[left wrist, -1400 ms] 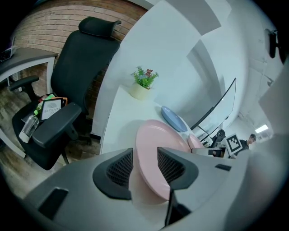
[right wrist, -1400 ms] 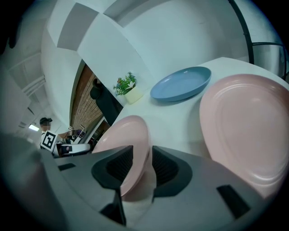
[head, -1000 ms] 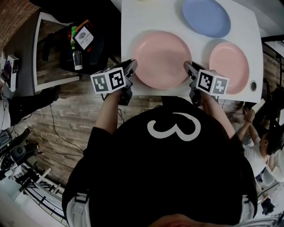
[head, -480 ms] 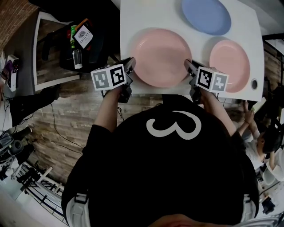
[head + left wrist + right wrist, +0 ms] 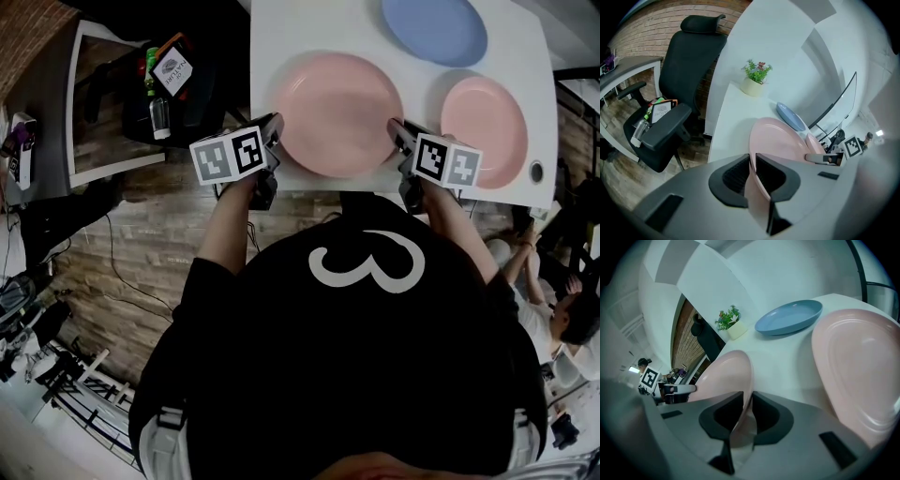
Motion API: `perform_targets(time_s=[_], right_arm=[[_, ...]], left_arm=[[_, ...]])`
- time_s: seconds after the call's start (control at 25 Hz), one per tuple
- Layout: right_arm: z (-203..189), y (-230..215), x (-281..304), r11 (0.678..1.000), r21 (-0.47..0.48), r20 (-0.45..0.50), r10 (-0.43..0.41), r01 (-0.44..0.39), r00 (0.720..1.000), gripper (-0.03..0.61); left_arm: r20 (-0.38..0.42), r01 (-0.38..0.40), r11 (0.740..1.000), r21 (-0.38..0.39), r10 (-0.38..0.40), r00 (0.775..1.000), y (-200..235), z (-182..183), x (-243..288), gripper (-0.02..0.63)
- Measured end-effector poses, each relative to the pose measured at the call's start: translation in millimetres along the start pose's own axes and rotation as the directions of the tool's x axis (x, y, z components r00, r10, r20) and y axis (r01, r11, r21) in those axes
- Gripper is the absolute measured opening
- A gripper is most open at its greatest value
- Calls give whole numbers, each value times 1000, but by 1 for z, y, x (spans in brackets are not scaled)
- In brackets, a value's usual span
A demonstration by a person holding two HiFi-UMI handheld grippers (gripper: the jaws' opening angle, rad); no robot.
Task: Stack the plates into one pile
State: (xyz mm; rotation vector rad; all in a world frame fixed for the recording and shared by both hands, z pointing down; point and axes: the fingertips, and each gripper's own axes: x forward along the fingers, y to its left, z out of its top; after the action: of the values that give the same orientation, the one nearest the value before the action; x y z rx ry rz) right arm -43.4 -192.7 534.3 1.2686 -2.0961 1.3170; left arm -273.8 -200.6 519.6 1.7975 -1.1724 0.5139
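A large pink plate [image 5: 337, 112] lies near the front edge of the white table [image 5: 281, 37]. My left gripper [image 5: 274, 127] has the plate's left rim [image 5: 778, 140] between its jaws, which are closing, pads against the rim. My right gripper [image 5: 396, 131] is closing on the opposite rim [image 5: 724, 376] in the same way. To the right lies a smaller pink plate [image 5: 483, 131], close beside my right gripper in its own view [image 5: 858, 371]. A blue plate [image 5: 433, 30] rests behind both, also in the left gripper view [image 5: 791, 117] and the right gripper view [image 5: 790, 317].
A small potted plant [image 5: 754, 79] stands at the table's far end. A black office chair [image 5: 689, 51] holding bottles and a box [image 5: 169, 80] sits left of the table. A person [image 5: 553, 309] is on the floor at the right.
Both grippers have closed in on the large pink plate's rims. Plate and grippers have shifted slightly away from the table's front edge.
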Motion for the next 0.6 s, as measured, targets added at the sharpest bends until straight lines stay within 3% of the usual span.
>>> perform_targets(time_s=[0.6], right_arm=[[-9, 7, -24, 1000, -9, 44, -3, 4, 999, 65]], left_arm=[[27, -6, 1000, 14, 6, 1000, -14, -14, -22, 54]])
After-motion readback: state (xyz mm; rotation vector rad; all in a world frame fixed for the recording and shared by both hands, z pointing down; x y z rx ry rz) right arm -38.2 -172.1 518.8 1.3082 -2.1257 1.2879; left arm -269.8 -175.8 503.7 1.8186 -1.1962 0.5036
